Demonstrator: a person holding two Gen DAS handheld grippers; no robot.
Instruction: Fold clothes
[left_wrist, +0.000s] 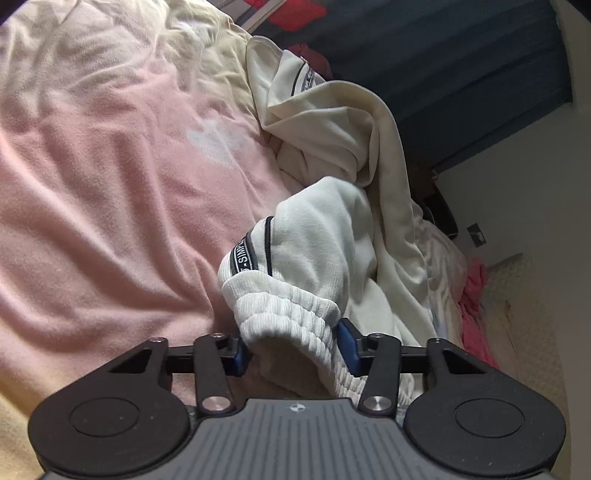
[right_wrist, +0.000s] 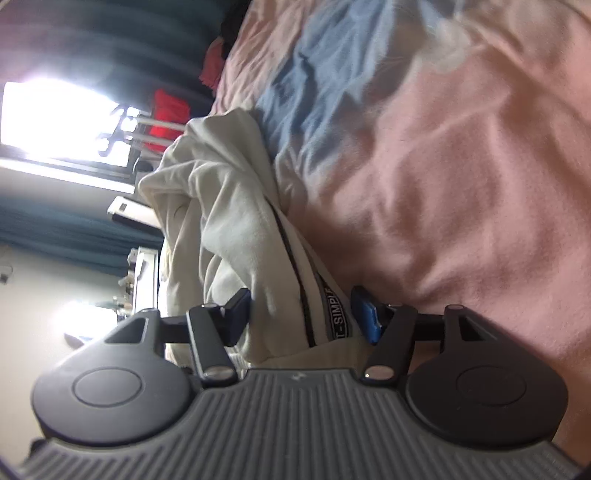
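Observation:
A white garment (left_wrist: 325, 229) with black stripes and a lettered band lies crumpled on a pink blanket (left_wrist: 110, 184). My left gripper (left_wrist: 295, 347) is shut on its ribbed elastic hem (left_wrist: 288, 306), which bunches up between the blue pads. In the right wrist view the same white garment (right_wrist: 229, 221) runs away in loose folds along the blanket's edge. Its striped, lettered part passes between the fingers of my right gripper (right_wrist: 303, 314). The jaws there stand apart and the cloth hangs loosely through them, unsqueezed.
The pink blanket (right_wrist: 461, 166) has a blue patch (right_wrist: 306, 92). Dark curtains (left_wrist: 461, 74) hang behind the bed beside a bright window (right_wrist: 48, 118). Red cloth (left_wrist: 299, 14) lies at the far end, pink cloth (left_wrist: 474, 295) at the bed's right side.

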